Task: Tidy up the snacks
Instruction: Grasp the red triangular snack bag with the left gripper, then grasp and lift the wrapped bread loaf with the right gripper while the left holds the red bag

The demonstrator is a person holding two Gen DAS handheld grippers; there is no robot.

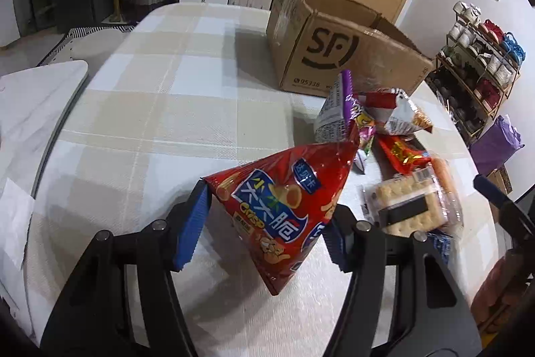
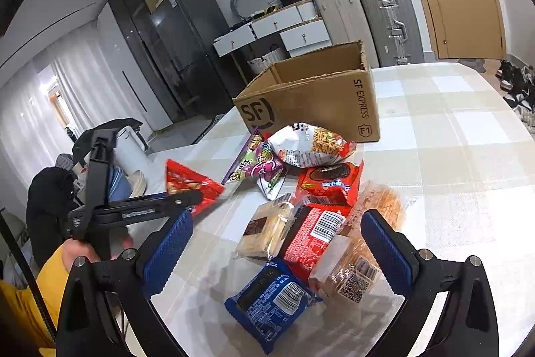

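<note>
A red triangular crisp bag sits between the blue pads of my left gripper, which is shut on it, tip pointing away. The right wrist view shows the same red bag behind that gripper's black finger. My right gripper stands open over a snack pile. Below its jaws lie a blue packet, a red barcoded pack, a cracker pack and wrapped bread. An open SF cardboard box stands behind the pile, also visible as the box.
The checked tablecloth covers a rounded table whose edge runs close on the left. More bags lie before the box: a white noodle-snack bag and a purple one. A hand in a yellow sleeve holds the left gripper. A shoe rack stands beyond the table.
</note>
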